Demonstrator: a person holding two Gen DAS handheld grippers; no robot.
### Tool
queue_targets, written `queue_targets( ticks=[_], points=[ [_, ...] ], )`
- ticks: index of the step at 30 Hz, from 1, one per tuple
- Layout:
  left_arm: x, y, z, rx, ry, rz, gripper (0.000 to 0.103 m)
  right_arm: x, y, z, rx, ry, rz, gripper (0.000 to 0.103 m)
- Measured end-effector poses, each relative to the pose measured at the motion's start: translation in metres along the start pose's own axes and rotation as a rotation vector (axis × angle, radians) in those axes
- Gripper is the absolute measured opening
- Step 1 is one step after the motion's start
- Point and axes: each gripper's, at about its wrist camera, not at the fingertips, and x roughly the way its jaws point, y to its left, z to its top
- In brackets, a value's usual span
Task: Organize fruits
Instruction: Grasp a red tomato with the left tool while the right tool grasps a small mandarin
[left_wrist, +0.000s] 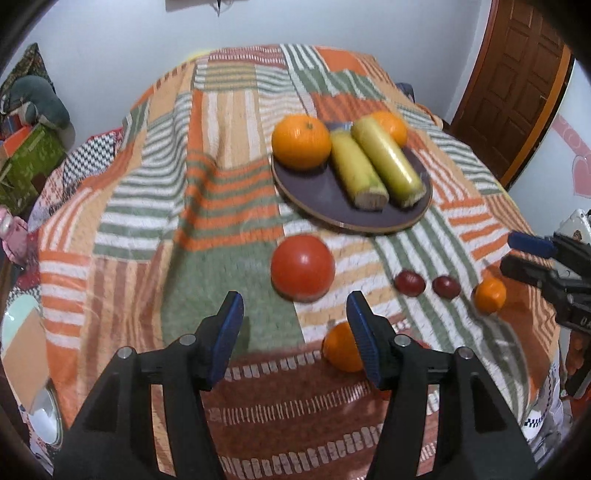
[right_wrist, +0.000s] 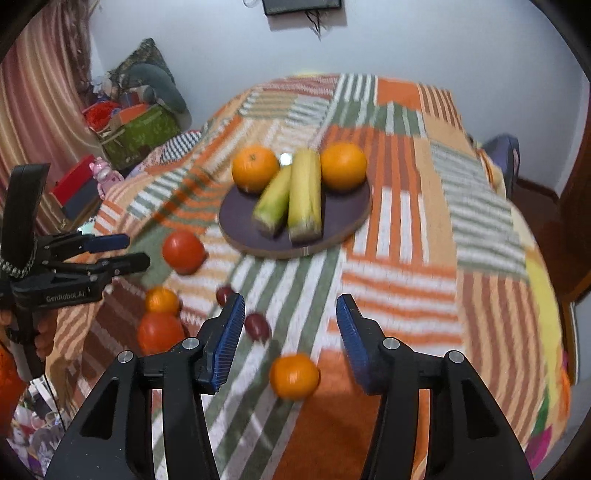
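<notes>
A dark round plate (left_wrist: 325, 195) on a striped patchwork cloth (left_wrist: 229, 158) is seen already loaded with two large oranges (left_wrist: 301, 142) and two yellow-green banana pieces (left_wrist: 386, 162), while the rest of the fruit is left loose on the cloth nearer the cameras. The left gripper (left_wrist: 295, 306) is held wide and empty just short of a large red tomato (left_wrist: 303, 271), with a small orange (left_wrist: 341, 347) partly hidden behind its right finger. The right gripper (right_wrist: 290, 306) is likewise spread wide and empty, a mandarin (right_wrist: 294, 376) lying between and below its blue pads (right_wrist: 229, 343); two dark red fruits (right_wrist: 257, 326) and a second tomato (right_wrist: 159, 332) are scattered to its left. The gathering stage is judged to be under way, with roughly half the fruit yet to be plated. Next, a descent over the nearest round fruit and a gentle closing are called for, as both would roll easily. The lettering "GenRobot.AI" (right_wrist: 65, 296) can be read on the left gripper's body.
</notes>
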Motion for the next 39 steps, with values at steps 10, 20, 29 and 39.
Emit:
queue_targets(
  ticks=[10, 20, 29, 39],
  points=[
    [0.021, 0.003, -0.002, -0.011, 0.013, -0.030, 0.065, 0.011, -0.001, -0.034, 0.062, 0.070, 0.008, 0.047],
    [0.049, 0.007, 0.011, -0.036, 0.043, -0.042, 0.065, 0.010, -0.002, -0.038, 0.063, 0.067, 0.000, 0.032],
    [0.061, 0.003, 0.021, -0.035, 0.034, -0.067, 0.049, 0.000, -0.006, -0.027, 0.072, 0.026, 0.002, 0.032],
    [0.038, -0.008, 0.023, 0.007, -0.020, -0.038, 0.048, -0.004, -0.012, -0.018, 0.084, -0.001, -0.008, 0.032]
  ],
)
